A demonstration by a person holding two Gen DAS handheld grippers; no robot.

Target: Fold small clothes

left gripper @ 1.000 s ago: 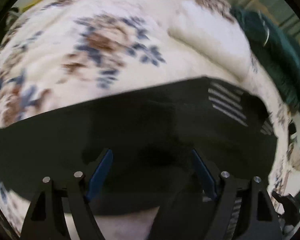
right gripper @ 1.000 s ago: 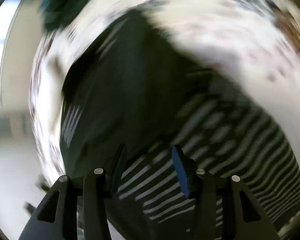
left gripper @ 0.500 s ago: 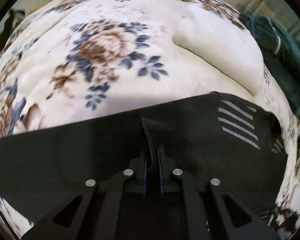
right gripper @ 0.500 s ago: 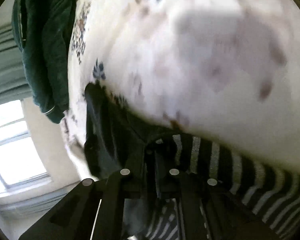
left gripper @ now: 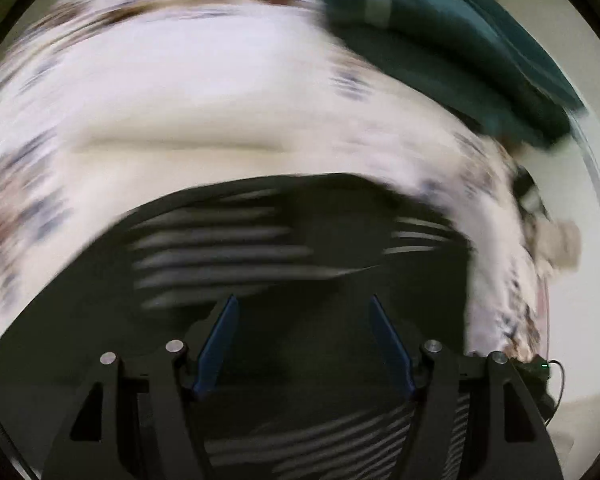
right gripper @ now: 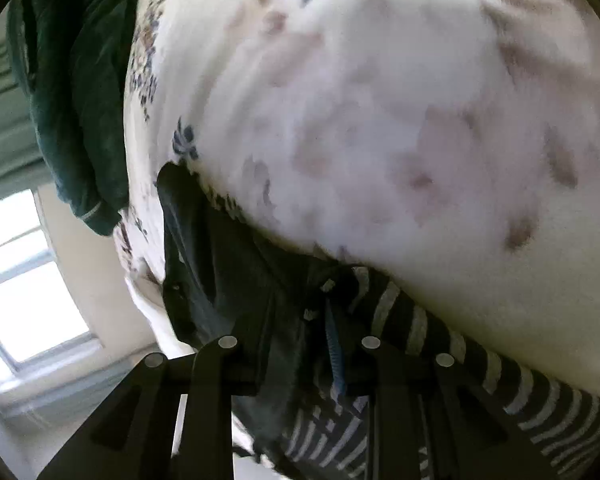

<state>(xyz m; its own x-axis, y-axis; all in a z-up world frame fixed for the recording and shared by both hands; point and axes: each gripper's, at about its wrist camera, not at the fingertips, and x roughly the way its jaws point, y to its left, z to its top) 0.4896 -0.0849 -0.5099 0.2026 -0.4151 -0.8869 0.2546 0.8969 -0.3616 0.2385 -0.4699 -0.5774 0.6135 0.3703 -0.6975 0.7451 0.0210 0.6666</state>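
Note:
A black garment with grey-white striped panels point(left gripper: 220, 240) lies spread on a cream floral bedspread point(left gripper: 220, 100). The left wrist view is badly blurred. My left gripper point(left gripper: 303, 302) hovers over the garment with its jaws opening, and nothing sits between its blue pads point(left gripper: 220, 340). In the right wrist view my right gripper point(right gripper: 300, 308) is down at the garment's edge point(right gripper: 420, 328), where black cloth meets the stripes. Its jaws are opening, and a bunched fold of dark cloth still stands between them. One blue pad point(right gripper: 335, 352) shows bare beside the fold.
A dark green garment point(left gripper: 460, 40) is heaped at the bed's far edge, also in the right wrist view point(right gripper: 72, 80). The bedspread point(right gripper: 380, 120) drops off to pale floor point(left gripper: 580, 300) on the right. A bright window point(right gripper: 28, 280) lies beyond the bed's side.
My left gripper let go of the black cloth, opened wide and swung sideways over the garment towards the striped part. My right gripper's jaws parted a little, staying in place.

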